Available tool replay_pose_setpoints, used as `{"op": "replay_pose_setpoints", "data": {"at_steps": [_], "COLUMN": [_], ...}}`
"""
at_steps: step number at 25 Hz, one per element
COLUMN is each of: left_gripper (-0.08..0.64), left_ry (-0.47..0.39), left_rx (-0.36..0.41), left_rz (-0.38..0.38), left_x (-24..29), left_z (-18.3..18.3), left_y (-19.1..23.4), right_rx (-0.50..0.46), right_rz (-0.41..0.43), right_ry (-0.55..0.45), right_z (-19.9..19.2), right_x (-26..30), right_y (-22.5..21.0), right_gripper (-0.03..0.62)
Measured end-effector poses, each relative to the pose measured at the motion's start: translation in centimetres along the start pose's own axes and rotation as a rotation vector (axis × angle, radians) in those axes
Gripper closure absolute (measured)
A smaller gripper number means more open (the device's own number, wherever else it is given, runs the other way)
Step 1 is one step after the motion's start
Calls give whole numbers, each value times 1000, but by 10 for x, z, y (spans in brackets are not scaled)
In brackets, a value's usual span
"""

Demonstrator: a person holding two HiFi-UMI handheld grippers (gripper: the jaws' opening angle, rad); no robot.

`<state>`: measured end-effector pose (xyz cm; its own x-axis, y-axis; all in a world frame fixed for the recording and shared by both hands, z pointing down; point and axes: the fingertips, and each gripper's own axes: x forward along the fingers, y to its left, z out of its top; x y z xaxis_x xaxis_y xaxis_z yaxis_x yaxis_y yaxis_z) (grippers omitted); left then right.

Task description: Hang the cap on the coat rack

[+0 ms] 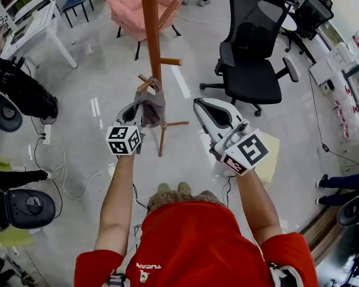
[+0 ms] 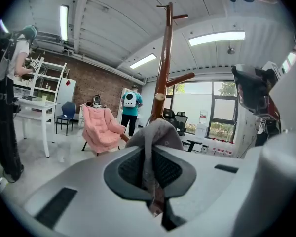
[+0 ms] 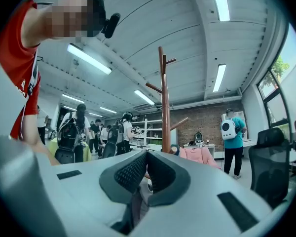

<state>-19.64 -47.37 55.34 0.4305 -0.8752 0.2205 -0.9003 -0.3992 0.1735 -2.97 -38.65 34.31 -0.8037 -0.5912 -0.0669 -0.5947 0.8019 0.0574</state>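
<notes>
I'm watching the person stand close up to the coat rack [image 1: 149,28], both arms out towards its pole. The left tool [image 1: 140,111] is clenched on the grey cap [image 1: 154,105]. Its own view shows a fold of the cloth pinched tight between the two jaws, with the crown bulging up above them. Held by a thin edge like that, the hollow of the cap is left free, which is what a peg needs to go into.

The cap sits against the rack's pole on the person's side, right at the short lower peg [image 1: 145,85] that sticks out towards them. Its top edge looks to touch the peg's tip. I cannot tell whether the cloth is hooked over the peg or only resting against it. I would say the hanging is at its last step: the cap has to settle on the peg before the jaws let go, or it drops to the floor [image 1: 96,70] at the rack's foot.

The right tool [image 1: 198,104] hangs just to the right of the rack, beside the cap but apart from it. Its jaws are drawn together with nothing between them. It seems held near as a spare hand, ready to steady the cloth or the pole.

A pink armchair [image 1: 131,5] stands beyond the rack and a black office chair [image 1: 251,70] off to the rack's right, both well apart from it.
</notes>
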Motion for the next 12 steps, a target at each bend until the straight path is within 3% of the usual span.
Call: {"op": "replay_pose_setpoints", "data": {"at_steps": [5,10,12], "left_gripper": [514,332,310], "left_ry": [1,-27,-62], "left_rx": [20,31,41], "left_rz": [-62,-116,-141], "left_x": [14,13,6], "left_z": [-6,-7,0], "left_y": [-5,-10,-16], "right_rx": [11,25,31], "right_rz": [-32,-43,-44], "right_ry": [18,34,36], "right_z": [-6,-16,-20], "right_x": [1,3,6], "right_y": [-4,-5,-5], "right_gripper": [569,569,569]}}
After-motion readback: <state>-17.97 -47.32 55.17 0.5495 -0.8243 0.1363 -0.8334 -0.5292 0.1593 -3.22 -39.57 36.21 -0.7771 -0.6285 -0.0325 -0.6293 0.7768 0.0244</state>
